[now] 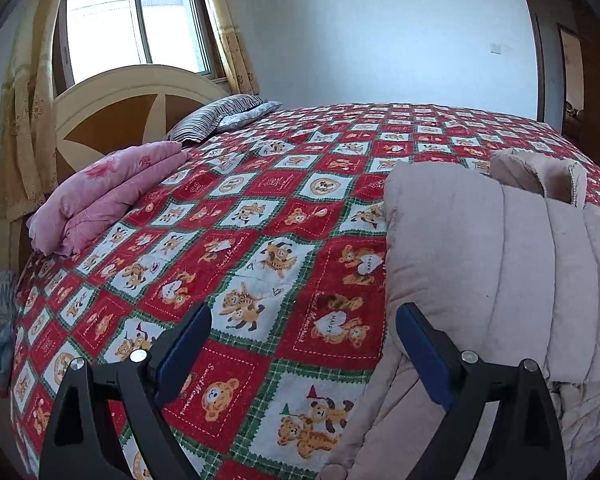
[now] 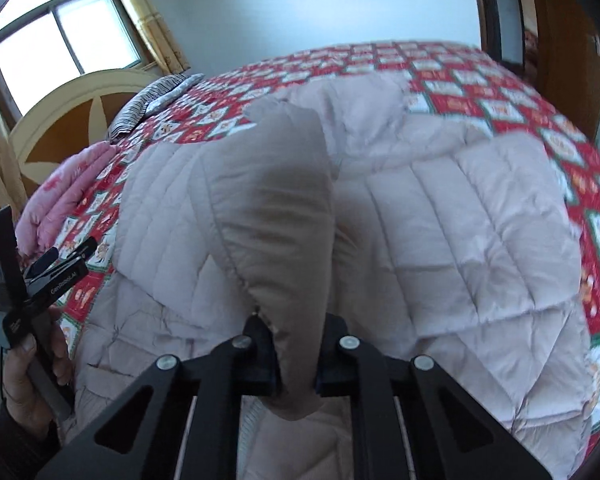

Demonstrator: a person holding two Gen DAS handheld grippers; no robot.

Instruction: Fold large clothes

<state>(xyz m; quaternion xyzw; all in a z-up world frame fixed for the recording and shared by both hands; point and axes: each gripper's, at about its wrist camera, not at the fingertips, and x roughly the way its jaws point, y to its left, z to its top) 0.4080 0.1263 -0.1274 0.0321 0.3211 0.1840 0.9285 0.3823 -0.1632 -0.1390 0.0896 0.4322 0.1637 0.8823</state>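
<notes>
Coat sleeve [image 2: 276, 208] betw. right gripper [image 2: 296, 364] jaws.

Bright window [image 1: 136, 24] daylight, fisheye-curved edges, blurred right-wrist view.

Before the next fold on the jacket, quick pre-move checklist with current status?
1. Right gripper shut on the jacket sleeve: ok.
2. Sleeve lifted off the jacket body: ok.
3. Left gripper open, free of fabric: ok.
4. Left gripper beside the jacket's near edge, over the bedspread: ok.
5. Folded pink quilt apart from the jacket: ok.
6. Other sleeve tucked flat: cannot tell.
</notes>
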